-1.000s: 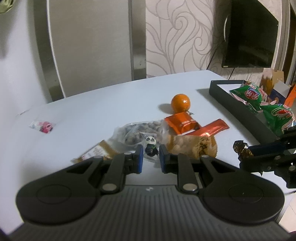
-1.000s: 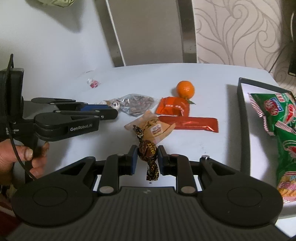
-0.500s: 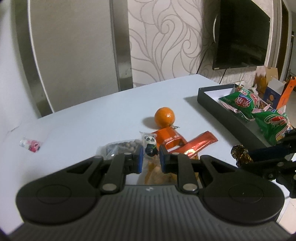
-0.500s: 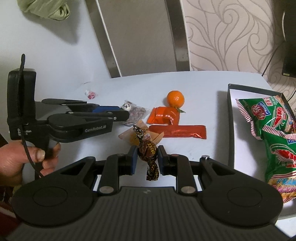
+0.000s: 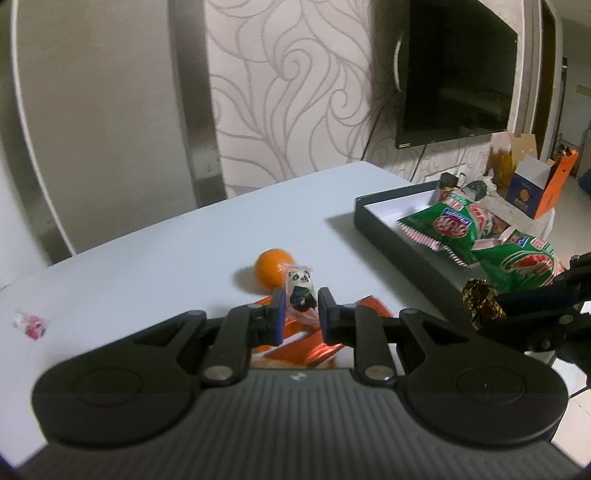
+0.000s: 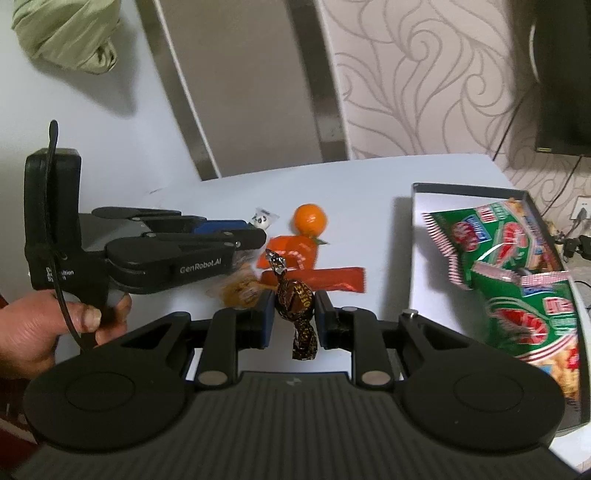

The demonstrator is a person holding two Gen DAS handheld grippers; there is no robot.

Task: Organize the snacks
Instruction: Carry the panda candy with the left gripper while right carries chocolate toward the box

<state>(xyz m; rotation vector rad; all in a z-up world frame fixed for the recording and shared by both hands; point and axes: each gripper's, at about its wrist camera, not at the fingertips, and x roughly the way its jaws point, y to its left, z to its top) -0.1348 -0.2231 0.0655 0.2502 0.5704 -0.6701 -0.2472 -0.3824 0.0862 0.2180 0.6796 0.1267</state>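
My left gripper (image 5: 300, 309) is clamped on a small clear-wrapped panda candy (image 5: 301, 293), held above the pale table (image 5: 147, 266). My right gripper (image 6: 294, 317) is clamped on a brown foil-wrapped chocolate (image 6: 295, 299), its twisted ends sticking out above and below my jaws.

In the left wrist view, an orange mandarin (image 5: 271, 271) sits on the table just beyond the panda, at about eleven o'clock from it. Orange snack wrappers (image 5: 295, 339) lie directly beneath my left jaws. At nine o'clock, well apart near the table's edge, is a small pink-wrapped sweet (image 5: 31, 325). At two o'clock stands a black tray (image 5: 388, 229) holding green snack bags (image 5: 454, 225); my right gripper with its chocolate reaches in from three o'clock.

In the right wrist view, a red-orange snack bar (image 6: 325, 278) lies just past the chocolate at one o'clock, and a tan nut packet (image 6: 238, 290) at ten o'clock. The tray with its green bags is at three o'clock. A bare hand (image 6: 48, 332) at nine o'clock holds the left gripper's handle. A green cloth bundle (image 6: 66, 33) hangs at eleven o'clock, high on the wall.
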